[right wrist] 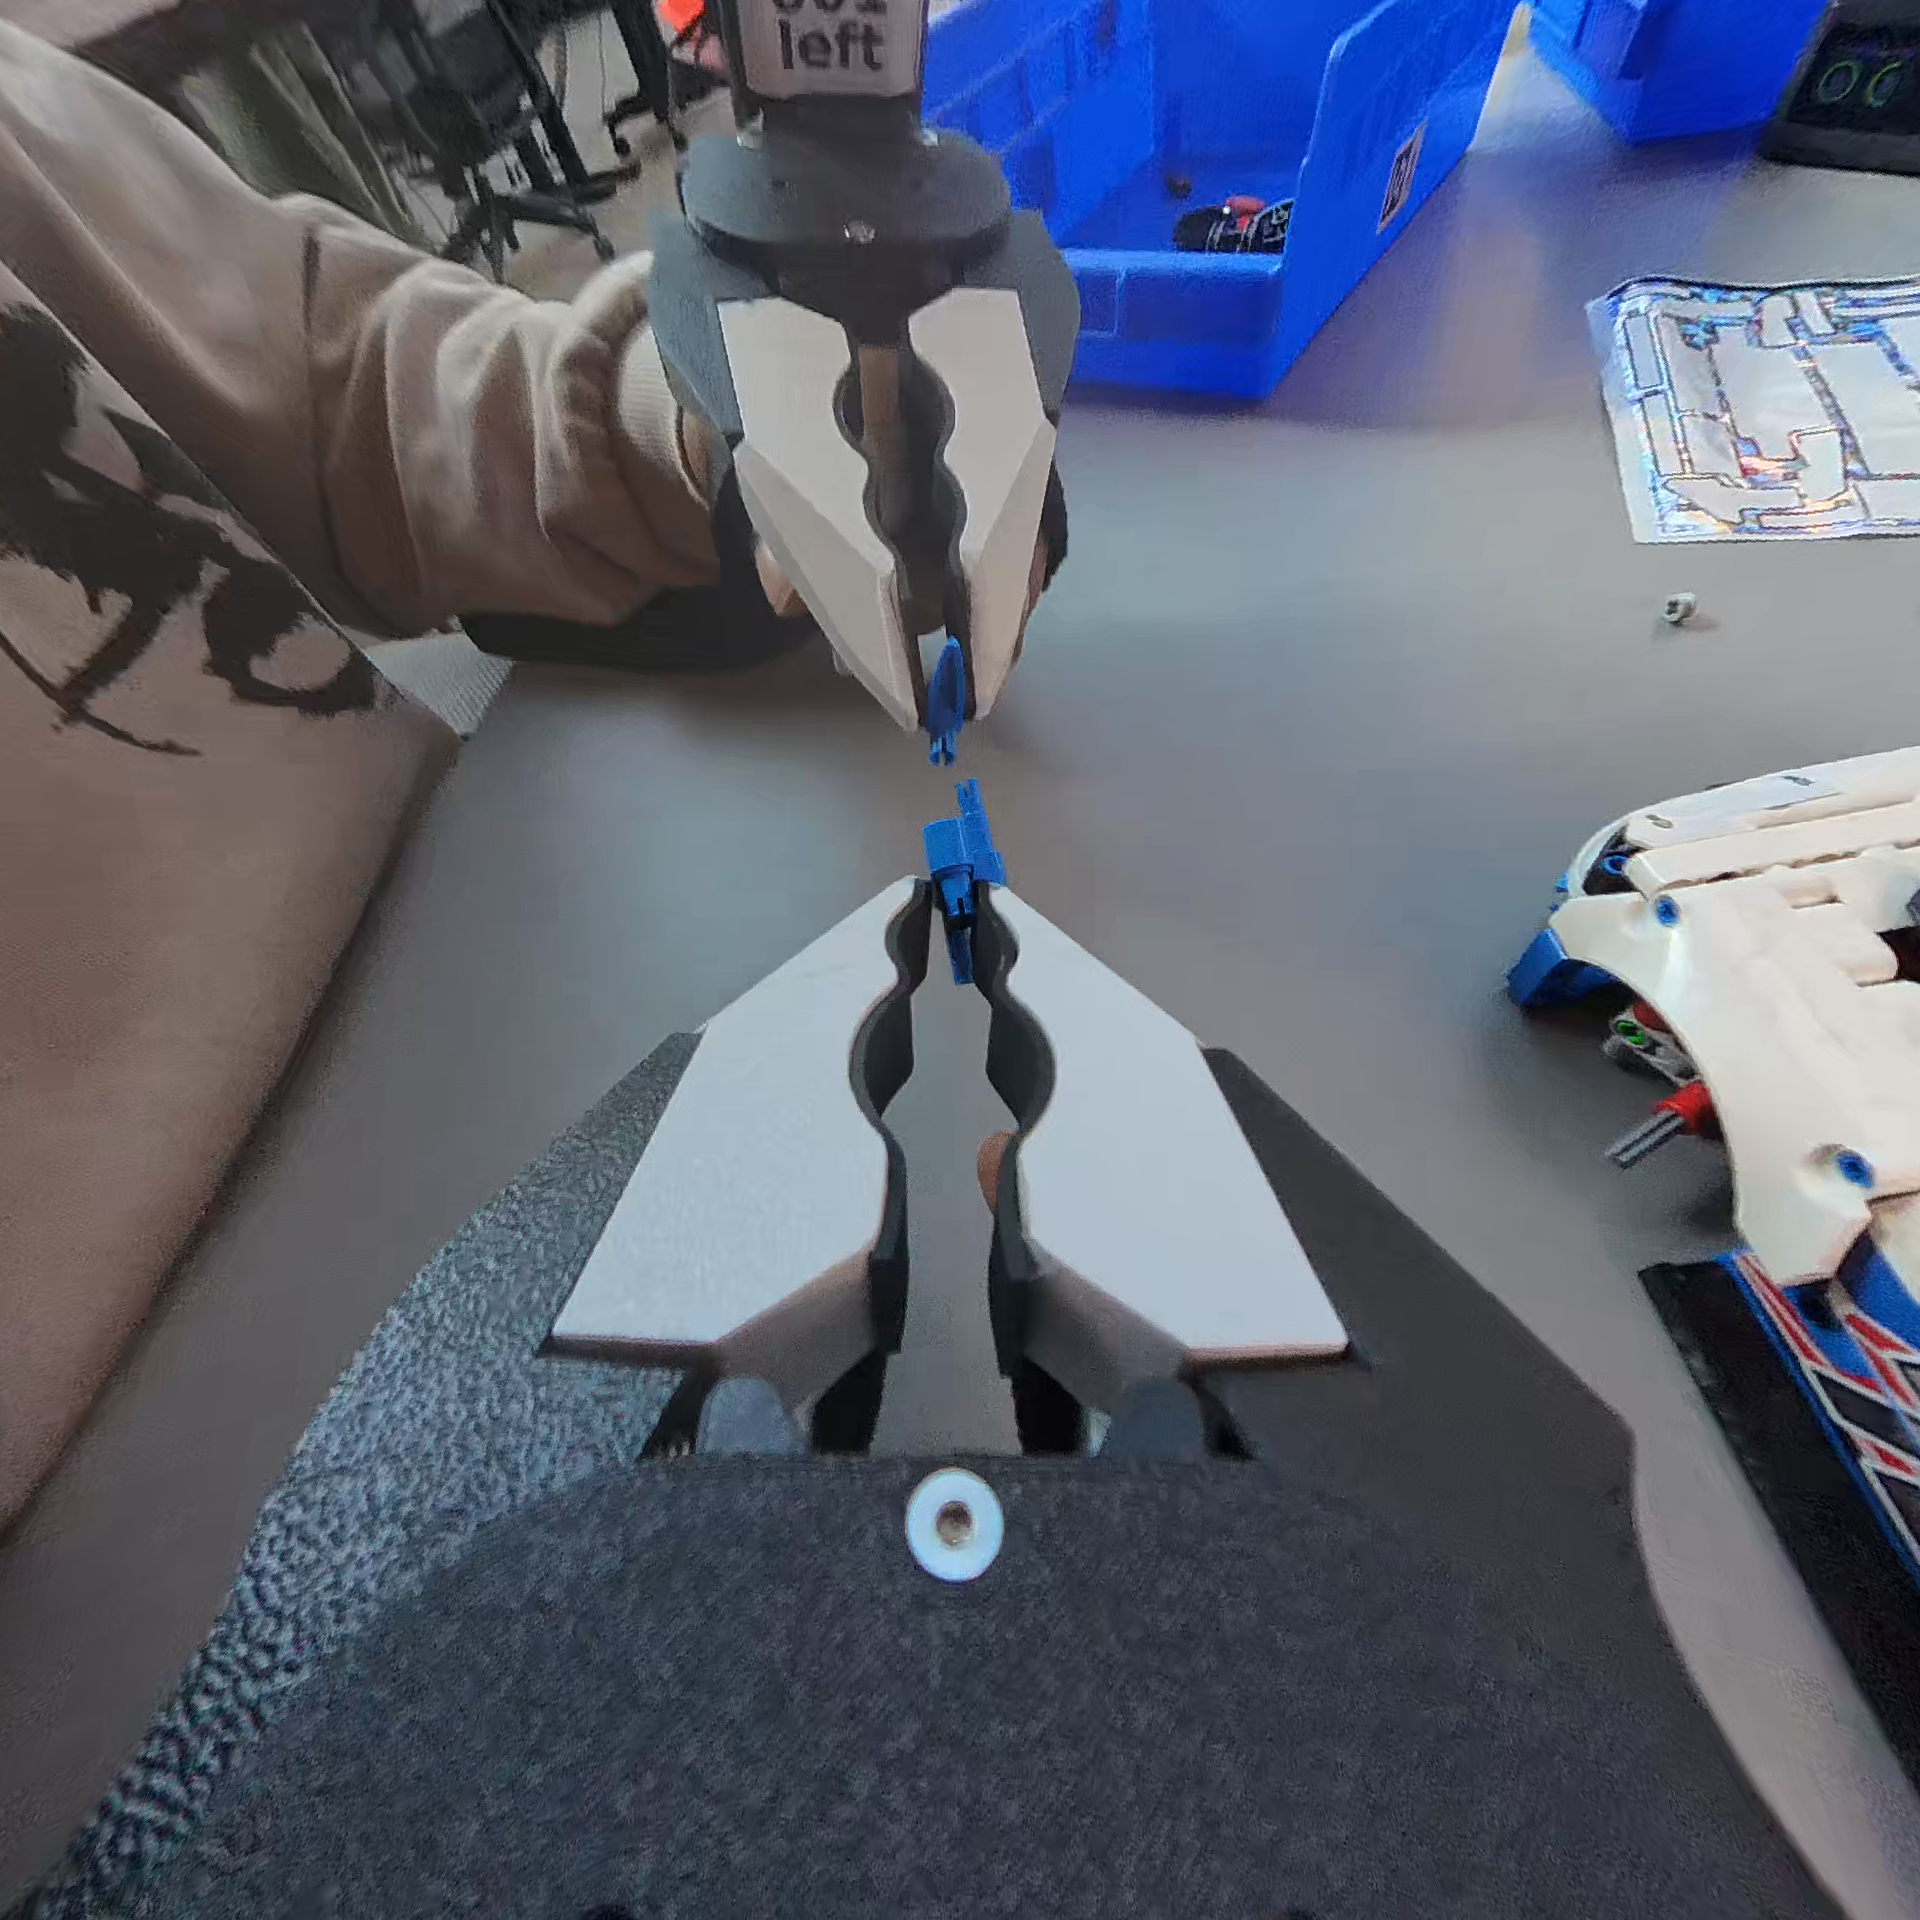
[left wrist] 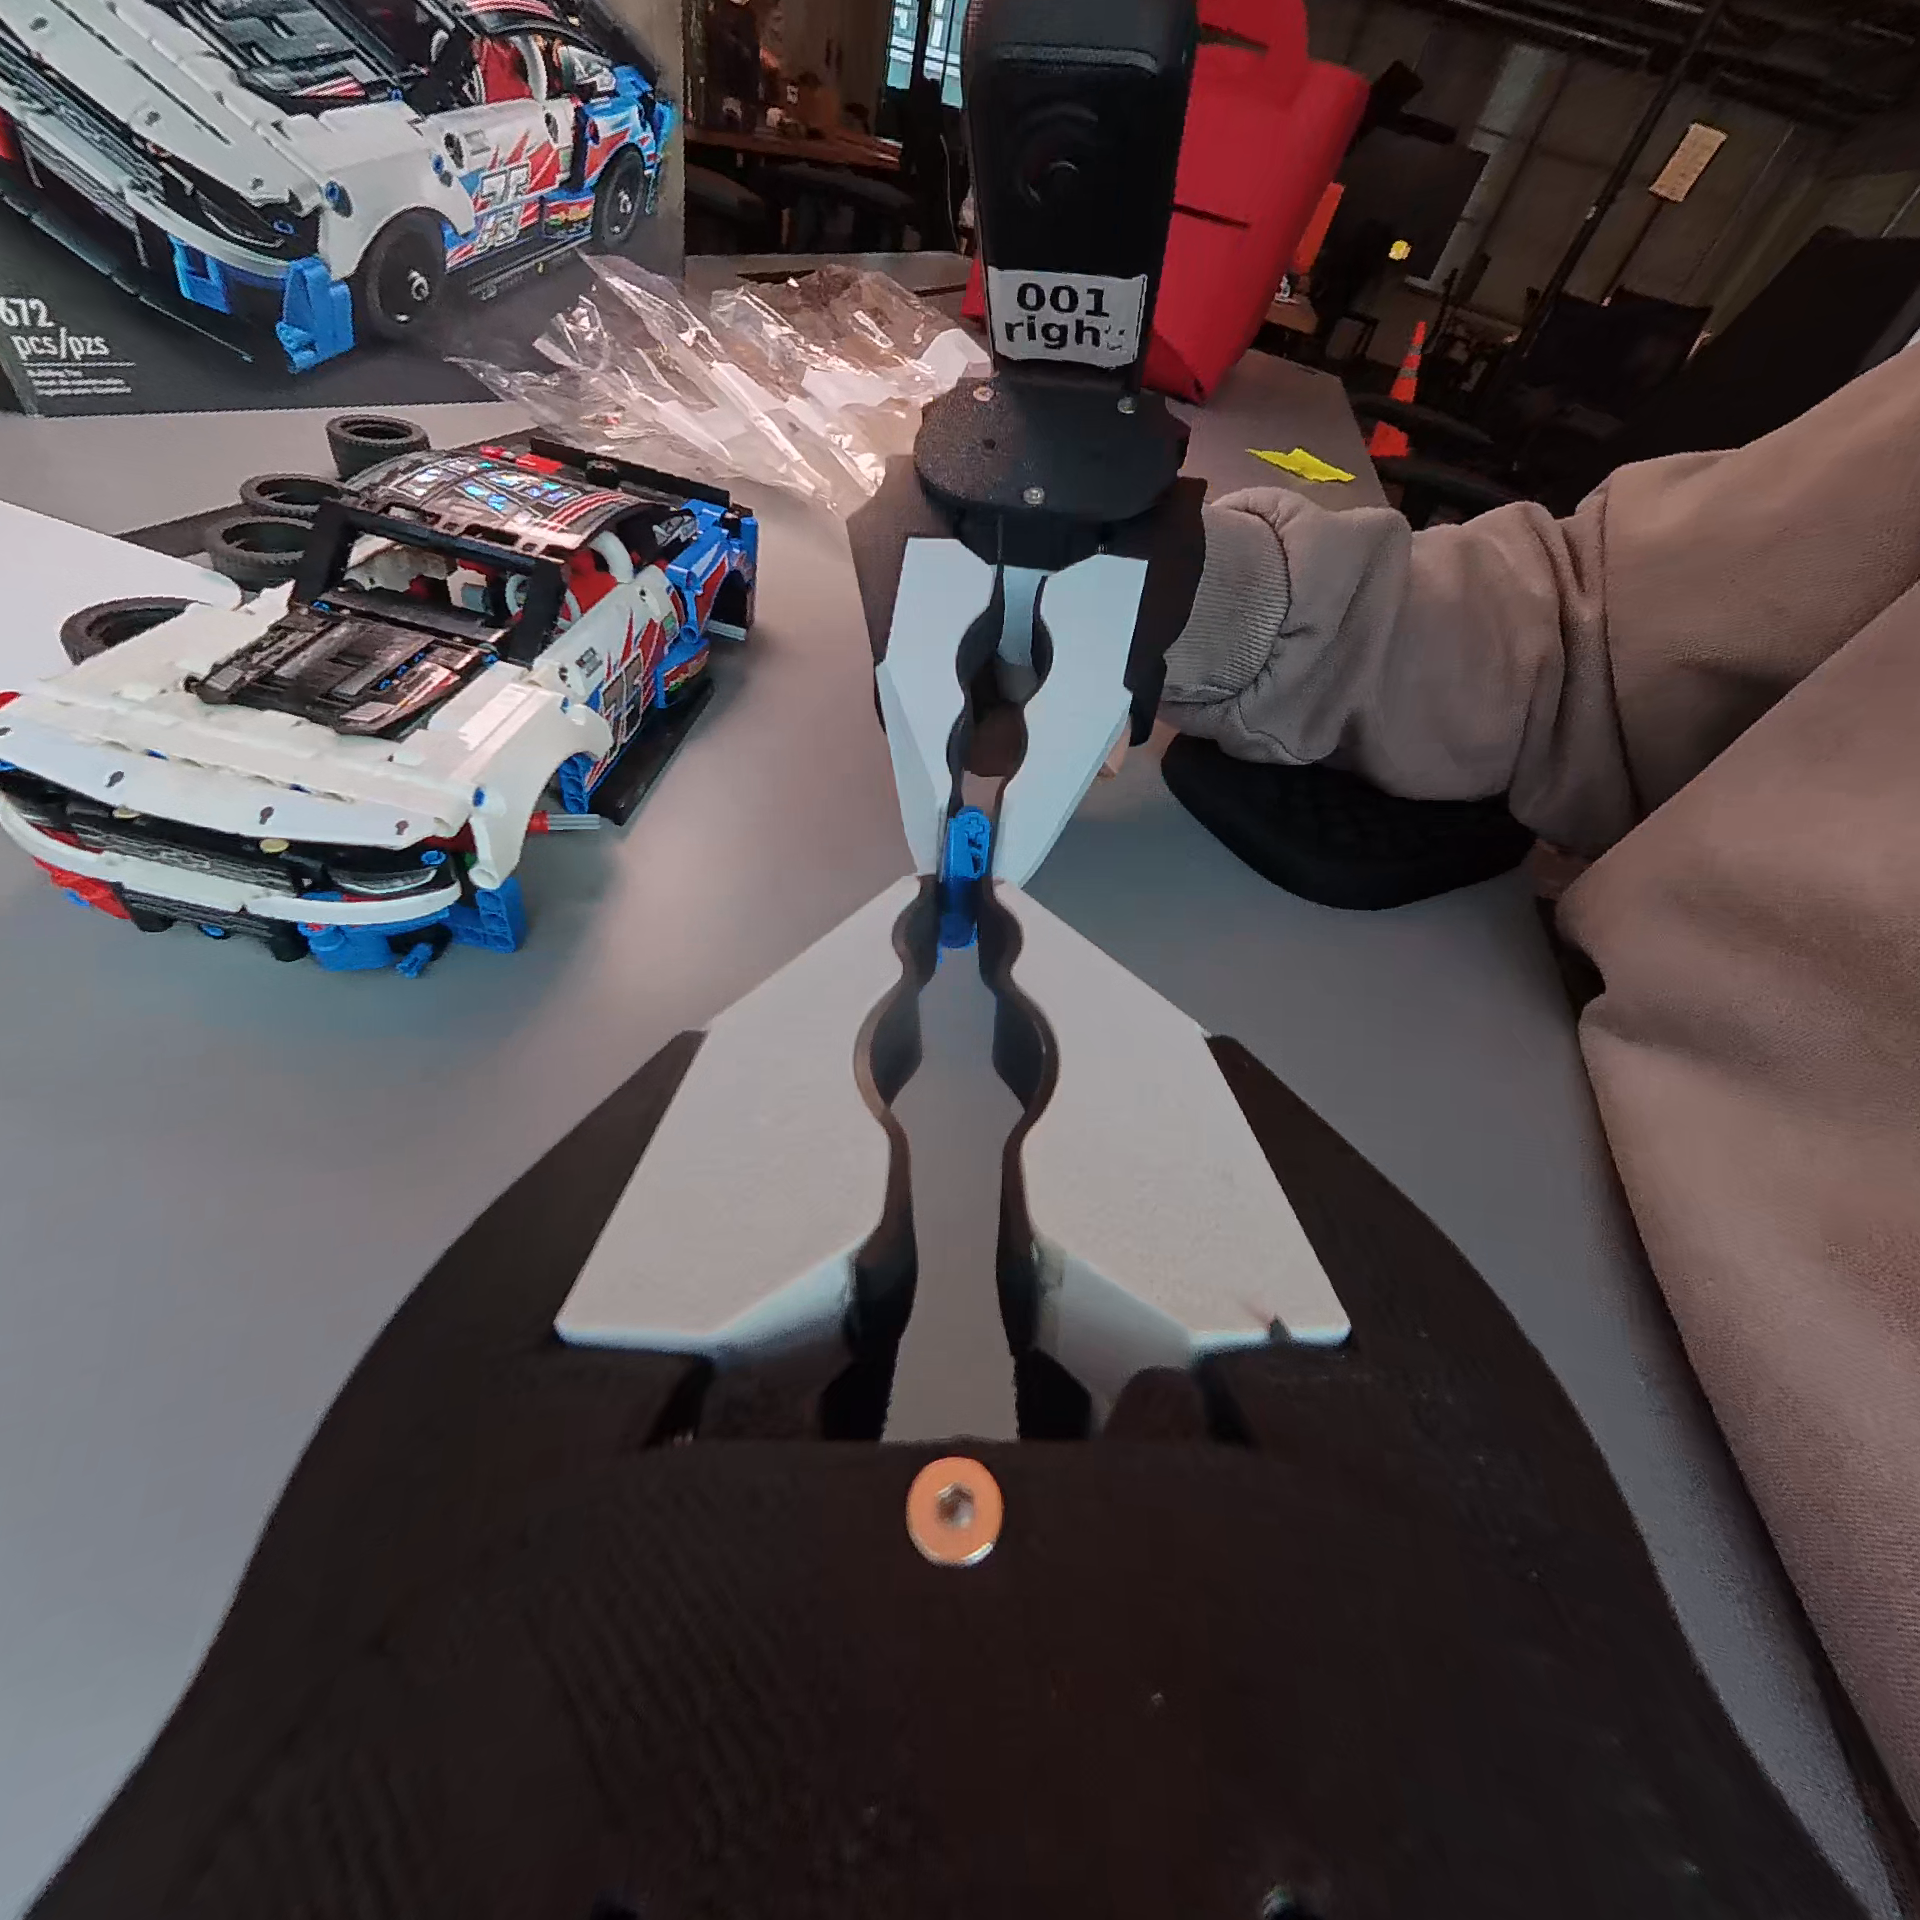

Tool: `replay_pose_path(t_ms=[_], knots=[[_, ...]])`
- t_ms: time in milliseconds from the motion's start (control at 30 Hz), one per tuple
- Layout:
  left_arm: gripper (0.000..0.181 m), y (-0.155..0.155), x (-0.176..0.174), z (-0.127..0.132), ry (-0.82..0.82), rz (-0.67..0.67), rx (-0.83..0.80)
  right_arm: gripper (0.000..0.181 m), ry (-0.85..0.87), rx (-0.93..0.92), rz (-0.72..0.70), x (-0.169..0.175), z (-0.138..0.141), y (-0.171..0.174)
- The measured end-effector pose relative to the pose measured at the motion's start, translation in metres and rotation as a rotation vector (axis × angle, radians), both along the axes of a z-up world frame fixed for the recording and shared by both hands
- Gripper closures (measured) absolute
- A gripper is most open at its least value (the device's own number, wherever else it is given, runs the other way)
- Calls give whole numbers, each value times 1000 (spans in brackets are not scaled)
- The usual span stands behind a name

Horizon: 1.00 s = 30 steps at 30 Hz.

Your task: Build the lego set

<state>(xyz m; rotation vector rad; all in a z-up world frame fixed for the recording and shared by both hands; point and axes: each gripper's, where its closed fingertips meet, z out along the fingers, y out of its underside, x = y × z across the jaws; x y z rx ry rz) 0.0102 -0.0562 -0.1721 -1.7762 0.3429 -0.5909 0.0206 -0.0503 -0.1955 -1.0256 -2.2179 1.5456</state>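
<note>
Labels on both handles, unquoted. Left gripper point(left wrist: 954, 894) fingers pinch small blue plastic pin point(right wrist: 943, 694); right gripper point(right wrist: 954, 894) fingers pinch blue plastic connector point(right wrist: 961, 842), frame centre, a small gap between the parts.

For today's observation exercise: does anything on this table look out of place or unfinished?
Yes. The car model sits without wheels: its front arch is empty, and loose tyres lie behind it. A small grey piece also lies alone on the table, away from the blue bin.
</note>
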Motion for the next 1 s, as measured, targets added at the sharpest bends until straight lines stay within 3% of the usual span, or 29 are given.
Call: replay_pose_path(t_ms=[133,667,1000], knots=[[176,-1,11,0,-30,-42,-12,177,-26,-10,-57,6,0,-12],[177,-4,24,-18,-29,-109,-114,177,-63,11,-36,11,-10,-13],[176,-2,23,-16,110,-53,-40,177,-73,-60,-60,10,-5,-12]])
